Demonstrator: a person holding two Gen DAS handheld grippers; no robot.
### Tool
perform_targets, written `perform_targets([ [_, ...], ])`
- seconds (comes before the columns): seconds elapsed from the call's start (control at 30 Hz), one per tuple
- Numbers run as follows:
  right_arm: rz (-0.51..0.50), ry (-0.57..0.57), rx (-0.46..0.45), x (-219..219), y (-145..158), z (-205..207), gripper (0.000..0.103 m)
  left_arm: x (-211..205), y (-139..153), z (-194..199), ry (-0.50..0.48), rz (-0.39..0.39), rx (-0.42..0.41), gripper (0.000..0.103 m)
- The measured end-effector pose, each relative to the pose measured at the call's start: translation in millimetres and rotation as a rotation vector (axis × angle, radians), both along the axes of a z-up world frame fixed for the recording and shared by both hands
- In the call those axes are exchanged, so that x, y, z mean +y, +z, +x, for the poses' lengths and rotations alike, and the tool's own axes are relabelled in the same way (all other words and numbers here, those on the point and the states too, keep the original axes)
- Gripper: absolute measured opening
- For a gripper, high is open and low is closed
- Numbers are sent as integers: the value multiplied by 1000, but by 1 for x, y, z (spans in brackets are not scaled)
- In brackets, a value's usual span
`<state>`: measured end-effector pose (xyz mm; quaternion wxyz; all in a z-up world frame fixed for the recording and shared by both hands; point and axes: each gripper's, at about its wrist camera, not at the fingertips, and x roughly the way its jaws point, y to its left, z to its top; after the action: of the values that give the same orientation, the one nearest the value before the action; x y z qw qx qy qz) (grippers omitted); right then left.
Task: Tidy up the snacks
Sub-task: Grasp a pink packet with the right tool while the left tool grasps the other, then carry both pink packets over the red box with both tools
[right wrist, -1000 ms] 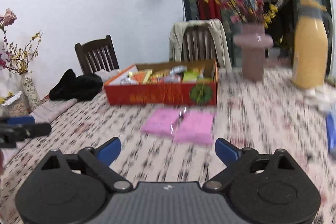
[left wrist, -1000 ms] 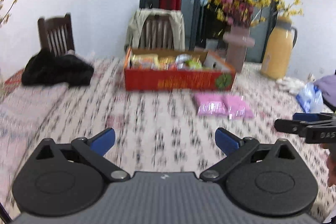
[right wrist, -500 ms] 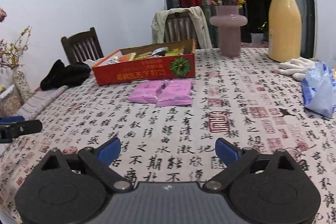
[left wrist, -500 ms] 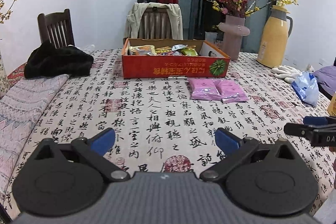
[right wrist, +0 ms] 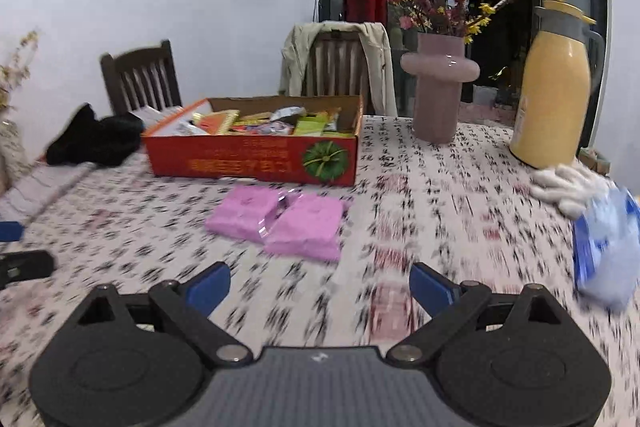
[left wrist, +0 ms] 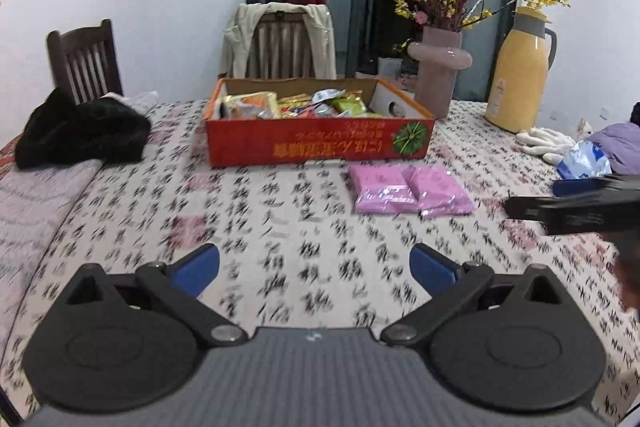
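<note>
Two pink snack packets (left wrist: pixel 410 189) lie side by side on the patterned tablecloth, just in front of a red cardboard box (left wrist: pixel 320 147) that holds several snack packs. They also show in the right wrist view (right wrist: pixel 280 223), with the box (right wrist: pixel 256 163) behind them. My left gripper (left wrist: pixel 316 267) is open and empty, short of the packets and to their left. My right gripper (right wrist: pixel 320 285) is open and empty, a little short of the packets. The right gripper's fingers (left wrist: pixel 580 205) show at the right edge of the left wrist view.
A pink vase (right wrist: pixel 438 95) with flowers and a yellow thermos (right wrist: pixel 554 87) stand at the back right. White gloves (right wrist: pixel 568 185) and a blue-white bag (right wrist: pixel 604 247) lie on the right. Black cloth (left wrist: pixel 80 135) lies at the left. Two chairs stand behind the table.
Both grippers have moved forward toward the pink packets and the box, which now look larger. Both stay open and empty.
</note>
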<state>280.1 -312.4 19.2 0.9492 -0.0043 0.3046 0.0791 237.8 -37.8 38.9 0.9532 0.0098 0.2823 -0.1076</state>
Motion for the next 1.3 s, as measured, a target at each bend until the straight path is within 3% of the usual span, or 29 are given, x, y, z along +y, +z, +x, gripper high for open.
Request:
perform_targets([
  [0.23, -6, 46, 80, 28, -27, 93, 85, -20, -1, 42, -51, 37, 0, 103],
  [0.33, -34, 54, 93, 38, -41, 117, 74, -28, -3, 64, -54, 54, 15, 103],
  [0.43, -15, 52, 76, 31, -47, 123, 61, -38, -8, 87, -74, 48, 58, 103],
  [0.77, 41, -31, 42, -22, -53, 125, 58, -102, -51, 172, -100, 111, 123, 102],
  [0.9, 45, -67, 42, -35, -54, 124, 58, -115, -61, 195, -88, 118, 125, 91],
  [1.0, 38, -70, 41, -36, -54, 123, 58, -122, -65, 203, -97, 120, 142, 64],
  [1.3, 25, -60, 34, -33, -56, 122, 58, -106, -59, 183, -97, 108, 150, 62],
])
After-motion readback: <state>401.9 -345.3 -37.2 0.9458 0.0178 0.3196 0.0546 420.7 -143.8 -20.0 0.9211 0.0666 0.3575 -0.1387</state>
